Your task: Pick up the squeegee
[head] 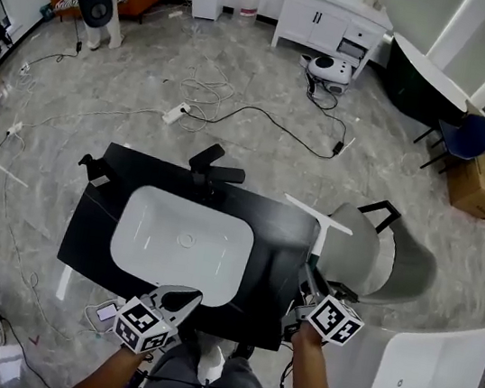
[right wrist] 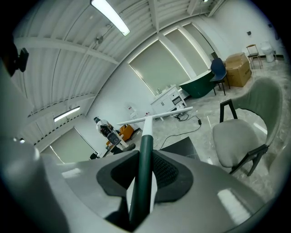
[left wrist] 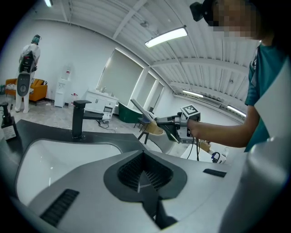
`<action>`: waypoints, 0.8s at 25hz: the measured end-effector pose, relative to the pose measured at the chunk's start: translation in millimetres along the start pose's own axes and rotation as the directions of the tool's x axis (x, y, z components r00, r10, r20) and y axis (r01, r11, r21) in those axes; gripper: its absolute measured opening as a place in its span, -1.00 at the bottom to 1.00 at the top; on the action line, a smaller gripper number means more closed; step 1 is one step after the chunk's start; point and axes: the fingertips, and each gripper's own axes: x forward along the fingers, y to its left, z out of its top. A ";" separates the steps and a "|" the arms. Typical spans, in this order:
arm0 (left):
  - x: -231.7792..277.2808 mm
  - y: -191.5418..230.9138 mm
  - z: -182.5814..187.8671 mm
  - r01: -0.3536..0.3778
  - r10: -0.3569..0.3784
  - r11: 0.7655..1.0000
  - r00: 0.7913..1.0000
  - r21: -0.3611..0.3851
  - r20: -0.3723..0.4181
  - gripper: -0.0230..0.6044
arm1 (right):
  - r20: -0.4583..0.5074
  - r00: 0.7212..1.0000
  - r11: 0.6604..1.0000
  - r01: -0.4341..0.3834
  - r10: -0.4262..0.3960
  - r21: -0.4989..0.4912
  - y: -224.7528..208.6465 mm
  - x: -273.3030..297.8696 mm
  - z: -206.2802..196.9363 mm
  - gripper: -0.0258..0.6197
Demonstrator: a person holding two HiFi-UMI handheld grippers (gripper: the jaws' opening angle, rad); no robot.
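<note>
Right gripper (right wrist: 144, 170) — jaws clamped on the squeegee (right wrist: 146, 132), at its dark green handle. Left gripper (left wrist: 144, 175) — jaws pressed together, empty.

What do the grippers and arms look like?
Both the left gripper and right gripper: grey shells, black ribbed pads, each with a white cube of black square markers. Black cable under the right one. Teal shirt, forearms bare.
</note>
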 end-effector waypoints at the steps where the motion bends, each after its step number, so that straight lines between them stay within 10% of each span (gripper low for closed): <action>1: -4.2 -0.9 1.3 -0.007 0.007 1.000 1.000 -0.002 0.010 -0.92 | -0.004 1.000 1.000 0.000 0.000 0.000 0.3 -4.2 -2.3 -0.61; 20: -8.0 7.6 -8.9 -0.023 0.023 0.999 1.000 -0.045 -0.003 -0.92 | -0.067 0.998 0.999 0.023 -0.021 0.033 -20.3 -14.0 -24.4 -0.61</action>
